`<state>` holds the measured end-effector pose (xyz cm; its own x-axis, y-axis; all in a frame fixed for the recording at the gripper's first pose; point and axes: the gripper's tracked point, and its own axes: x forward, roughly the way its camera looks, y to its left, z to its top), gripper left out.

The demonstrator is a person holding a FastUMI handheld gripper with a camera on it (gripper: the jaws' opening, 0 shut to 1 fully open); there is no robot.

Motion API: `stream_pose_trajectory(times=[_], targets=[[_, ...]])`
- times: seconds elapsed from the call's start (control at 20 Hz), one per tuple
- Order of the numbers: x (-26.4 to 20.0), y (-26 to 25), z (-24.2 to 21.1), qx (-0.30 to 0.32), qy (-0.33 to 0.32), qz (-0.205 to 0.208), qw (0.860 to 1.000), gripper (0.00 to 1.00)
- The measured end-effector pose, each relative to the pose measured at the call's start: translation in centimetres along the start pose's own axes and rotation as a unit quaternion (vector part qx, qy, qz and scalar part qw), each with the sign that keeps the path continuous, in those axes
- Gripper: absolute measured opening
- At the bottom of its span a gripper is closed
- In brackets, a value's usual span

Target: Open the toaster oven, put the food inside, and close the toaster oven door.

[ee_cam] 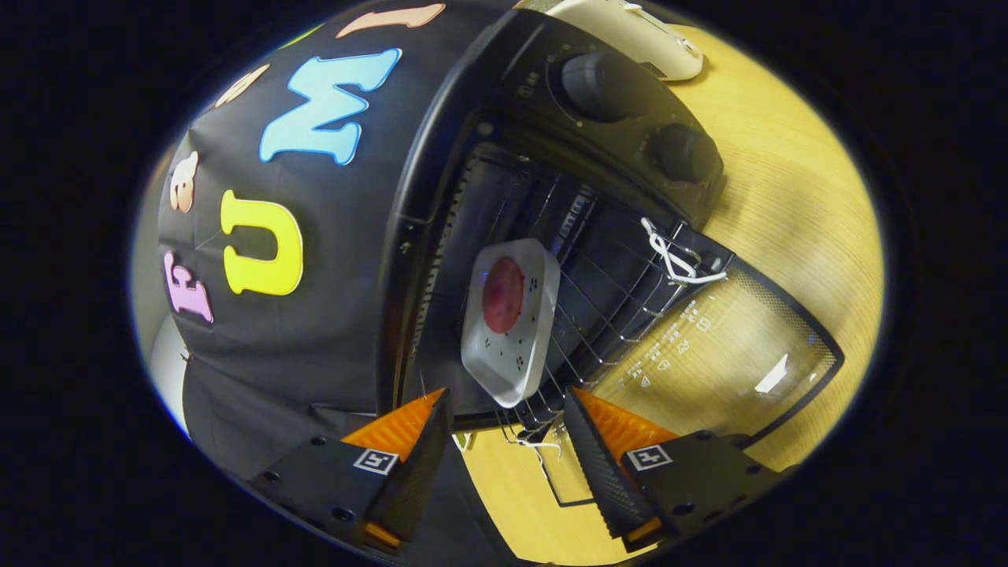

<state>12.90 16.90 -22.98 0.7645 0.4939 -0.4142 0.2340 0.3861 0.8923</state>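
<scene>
Gripper (pixel 504 441), lower centre of the frame, fingers spread apart and grasping nothing. Just beyond them, at frame centre, a white dish (pixel 510 323) carrying a round red piece of food (pixel 502 294) rests on the wire rack (pixel 598 307) inside the toaster oven (pixel 551 157). The glass door (pixel 724 354) lies folded down over the worktop (pixel 795 205), centre right. Judged stage: food placed, closing pending. The next move calls for getting under the door's far edge and swinging it up shut.
</scene>
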Motion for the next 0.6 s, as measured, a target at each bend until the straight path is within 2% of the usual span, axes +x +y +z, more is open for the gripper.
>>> stream_pose_trajectory(times=[0.1, 0.3, 0.6], targets=[[-1.4, 0.1, -0.5, -0.023, 0.004, 0.0, 1.0, 0.98], [-3.8, 0.0, -1.8, -0.058, 0.022, -0.01, 0.998, 0.98], [-7.4, -2.2, -3.5, -0.166, 0.037, -0.052, 0.984, 0.97]])
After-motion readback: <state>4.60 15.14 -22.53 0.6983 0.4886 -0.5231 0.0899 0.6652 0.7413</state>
